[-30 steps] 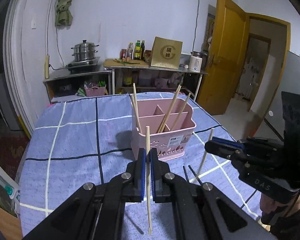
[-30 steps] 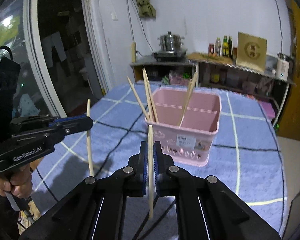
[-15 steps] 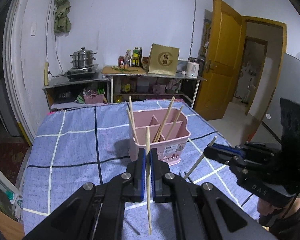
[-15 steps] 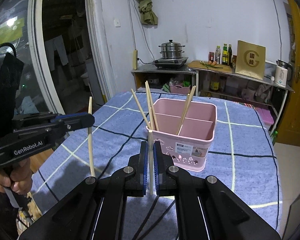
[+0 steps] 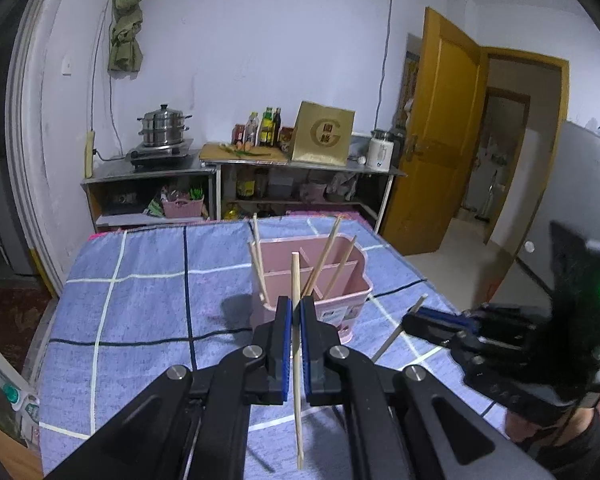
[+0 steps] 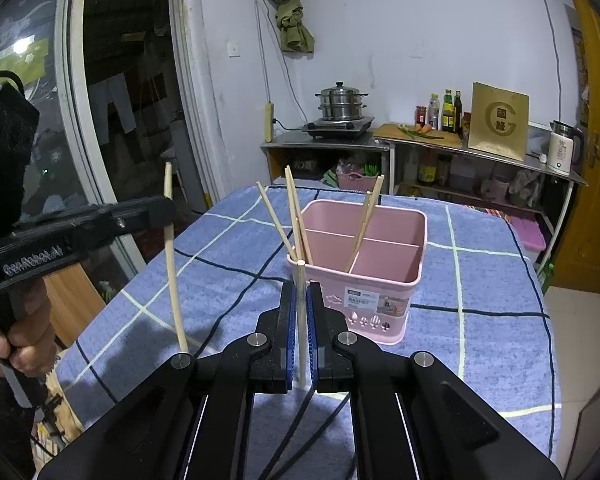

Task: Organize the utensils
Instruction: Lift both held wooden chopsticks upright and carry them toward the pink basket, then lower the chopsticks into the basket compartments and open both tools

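Both grippers, left [image 5: 296, 322] and right [image 6: 300, 312], pinch upright pale wooden chopsticks [image 5: 297, 360]; pink plastic divided basket [image 6: 380, 280] sits just ahead, roughly equidistant.

A home kitchen: a stacked steel steamer pot [image 5: 163, 125] on a hotplate, glass sauce bottles [image 5: 265, 127], a white electric kettle [image 6: 561, 152], steel shelving counters [image 5: 148, 174].

"GenRobot.AI" on left gripper [image 6: 164, 216]; "BASKET" on pink basket [image 6: 380, 300] label; possibly "G" on gold box [image 6: 500, 126].
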Available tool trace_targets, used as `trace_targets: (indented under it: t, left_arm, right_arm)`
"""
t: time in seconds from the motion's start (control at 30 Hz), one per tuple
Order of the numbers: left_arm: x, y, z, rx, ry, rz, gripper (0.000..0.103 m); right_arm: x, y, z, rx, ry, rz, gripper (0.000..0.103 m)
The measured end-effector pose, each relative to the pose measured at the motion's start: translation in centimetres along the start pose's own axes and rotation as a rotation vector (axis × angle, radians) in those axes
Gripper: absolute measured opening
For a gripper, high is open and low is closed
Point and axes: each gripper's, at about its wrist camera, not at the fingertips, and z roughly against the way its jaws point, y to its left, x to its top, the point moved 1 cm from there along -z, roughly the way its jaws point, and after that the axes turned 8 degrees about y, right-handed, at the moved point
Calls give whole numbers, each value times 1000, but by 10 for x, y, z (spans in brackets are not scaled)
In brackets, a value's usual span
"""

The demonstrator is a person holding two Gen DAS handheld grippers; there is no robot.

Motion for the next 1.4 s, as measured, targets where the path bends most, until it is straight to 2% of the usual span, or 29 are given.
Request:
trace_targets:
  t: [0.2,0.6,1.4]
  left_arm:
    - [-8,8,-18,-21,48,22,4]
    - [2,9,-7,-62,29,31,4]
    - [8,6,-1,-80,24,24,4]
  right_arm:
    - [-2,1,-2,2,10,5,5]
    - [-1,0,-4,-4,3,11,5]
    - [3,-1,-1,-8,-5,11,5]
